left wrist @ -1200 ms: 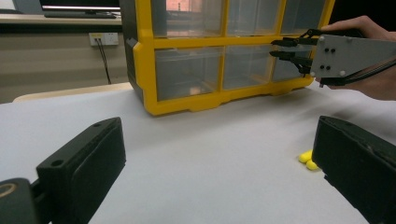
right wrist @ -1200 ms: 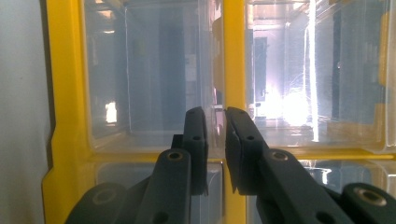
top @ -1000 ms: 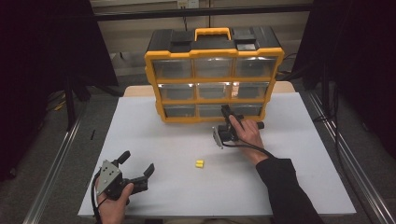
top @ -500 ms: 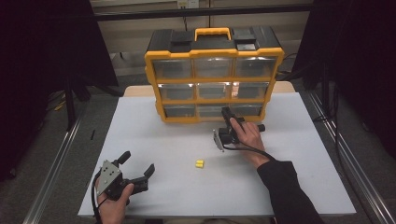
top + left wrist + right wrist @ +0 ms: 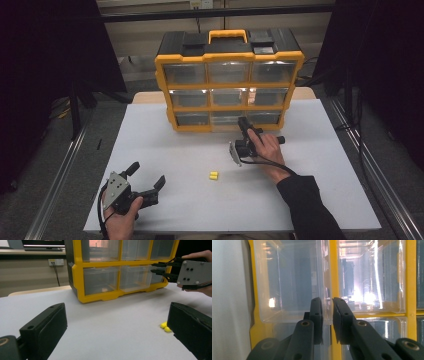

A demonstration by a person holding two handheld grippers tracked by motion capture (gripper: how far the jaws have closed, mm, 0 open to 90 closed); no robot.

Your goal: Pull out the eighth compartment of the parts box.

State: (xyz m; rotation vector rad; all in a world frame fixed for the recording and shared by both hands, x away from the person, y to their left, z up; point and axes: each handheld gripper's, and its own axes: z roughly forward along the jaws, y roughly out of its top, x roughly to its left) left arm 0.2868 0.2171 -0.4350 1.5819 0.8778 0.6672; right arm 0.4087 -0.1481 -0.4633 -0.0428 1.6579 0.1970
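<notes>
The clear drawer [image 5: 226,119] sits in the middle of the bottom row of the yellow organiser [image 5: 228,80] at the table's far edge, and your right gripper [image 5: 243,125] is clenched on its front lip — in the right gripper view the jaws pinch the thin transparent edge [image 5: 327,312] between them, rolled sideways so the drawers look upended. Your right hand [image 5: 267,150] reaches forward with the forearm angled in from the near right — bare white table [image 5: 320,165] lies around it. Your left gripper [image 5: 147,180] rests released near the front left corner, well apart from the yellow pieces [image 5: 213,175] lying mid-table
</notes>
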